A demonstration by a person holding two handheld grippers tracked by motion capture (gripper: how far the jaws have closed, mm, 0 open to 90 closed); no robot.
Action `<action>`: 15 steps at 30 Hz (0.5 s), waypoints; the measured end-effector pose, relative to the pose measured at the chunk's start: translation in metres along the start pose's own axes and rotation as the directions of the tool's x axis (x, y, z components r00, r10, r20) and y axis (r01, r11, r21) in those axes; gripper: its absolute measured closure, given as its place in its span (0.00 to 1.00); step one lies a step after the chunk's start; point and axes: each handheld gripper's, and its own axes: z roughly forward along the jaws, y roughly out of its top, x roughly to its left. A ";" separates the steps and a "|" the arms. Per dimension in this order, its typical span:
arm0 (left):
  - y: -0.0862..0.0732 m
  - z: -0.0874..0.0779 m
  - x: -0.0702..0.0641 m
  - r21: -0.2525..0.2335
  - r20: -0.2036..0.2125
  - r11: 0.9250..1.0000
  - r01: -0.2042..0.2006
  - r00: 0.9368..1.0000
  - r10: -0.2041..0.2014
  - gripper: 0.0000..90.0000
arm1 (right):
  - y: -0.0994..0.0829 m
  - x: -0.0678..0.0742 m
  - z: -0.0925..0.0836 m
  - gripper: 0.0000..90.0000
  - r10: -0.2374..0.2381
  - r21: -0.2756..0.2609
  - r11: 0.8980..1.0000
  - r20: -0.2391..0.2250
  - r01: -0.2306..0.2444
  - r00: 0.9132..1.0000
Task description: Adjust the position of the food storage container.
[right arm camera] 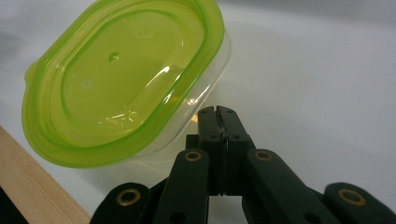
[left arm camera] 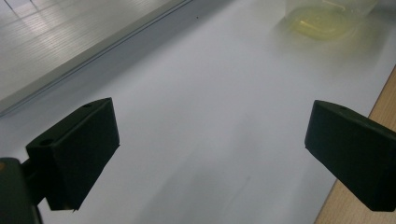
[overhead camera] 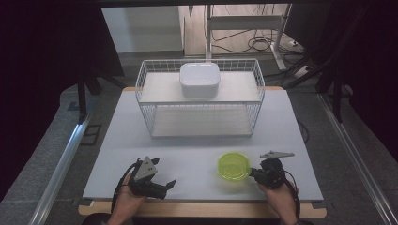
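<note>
Green-lidded clear container [overhead camera: 233, 165] sits on white tabletop [overhead camera: 197, 145], near front edge, right of centre | right gripper [overhead camera: 254, 173] jaws fully closed, empty, tips at container's side wall below lid rim | left gripper [overhead camera: 170, 184] jaws wide apart, empty, well left of container | wire basket [overhead camera: 199, 96] farther back, holding white box [overhead camera: 200, 79]

Black grippers [overhead camera: 162, 186], brass-ringed screws, grey three-cornered plates [overhead camera: 277, 153], trailing black cables
</note>
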 end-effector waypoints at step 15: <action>0.000 0.002 -0.001 0.010 0.000 1.000 -0.005 1.000 0.005 0.03 | 0.023 0.027 0.036 1.00 -0.055 0.005 0.998 -0.090 0.056 0.994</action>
